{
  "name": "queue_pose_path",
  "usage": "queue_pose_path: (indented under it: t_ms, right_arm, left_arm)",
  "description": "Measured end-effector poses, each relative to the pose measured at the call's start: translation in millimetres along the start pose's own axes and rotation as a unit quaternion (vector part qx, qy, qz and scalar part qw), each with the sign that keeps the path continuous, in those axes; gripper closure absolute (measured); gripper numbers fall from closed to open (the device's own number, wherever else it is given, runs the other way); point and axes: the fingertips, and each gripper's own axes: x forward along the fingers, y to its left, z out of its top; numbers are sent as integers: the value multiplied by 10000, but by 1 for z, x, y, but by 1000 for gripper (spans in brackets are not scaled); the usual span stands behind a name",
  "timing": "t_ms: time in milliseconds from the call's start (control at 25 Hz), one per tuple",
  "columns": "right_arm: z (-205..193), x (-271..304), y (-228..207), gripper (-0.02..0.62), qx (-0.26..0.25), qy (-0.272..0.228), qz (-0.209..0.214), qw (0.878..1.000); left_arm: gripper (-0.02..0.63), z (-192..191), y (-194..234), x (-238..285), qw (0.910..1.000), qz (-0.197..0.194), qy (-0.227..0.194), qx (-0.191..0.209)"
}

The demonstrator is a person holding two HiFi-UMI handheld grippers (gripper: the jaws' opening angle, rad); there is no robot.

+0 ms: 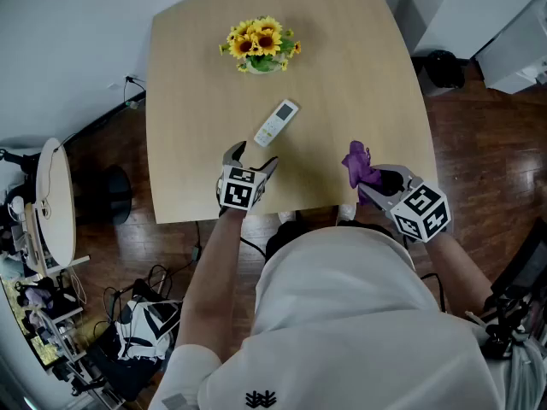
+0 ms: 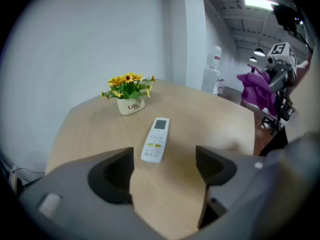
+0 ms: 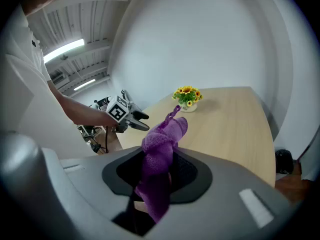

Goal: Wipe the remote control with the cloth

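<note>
The remote control (image 1: 277, 122) lies flat and face up near the middle of the table (image 1: 367, 67). It is set at a slant, with its small screen end pointing toward the far side. Its white body has rows of buttons, some of them yellow, as the left gripper view shows.

The left hand-held gripper (image 1: 254, 156) hovers over the table just on the person's side of the remote control, tilted downward toward it. Its jaws stand wide apart with nothing between them. In its own view the remote control lies ahead of the gap, a little nearer the left jaw, and apart from both.

The right hand-held gripper (image 1: 379, 182) is off to the right, over the near edge of the table and well apart from the remote control. Its jaws are clamped on the purple cloth (image 3: 161, 144), which bunches up past the jaw tips and hangs down behind them.

Beyond the remote control, toward the far edge of the table, stands a pot of yellow flowers (image 1: 261, 45). Around the table is a dark wooden floor (image 1: 479, 135).
</note>
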Motion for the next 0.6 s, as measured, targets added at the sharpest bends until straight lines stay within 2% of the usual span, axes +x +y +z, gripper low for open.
queue_pose_path:
  t_ms: [120,200,400,600]
  right_arm:
    - [4,0,2,469,19,26,-105,9999]
    - [6,-1,1,469,64,28,-222,9997]
    - [2,-4,-3,469,340,60,-611,9975]
    - [6,-1,10,469,488,72,-820,9954]
  left_arm:
    - [212,0,8,15,9996,-197,75,-171]
    - [206,-1,13,28,9995,-272,131,-124]
    - [206,11,19,61,9982,-454,268,268]
    - [206,22,22,94,9952,-652,403,611]
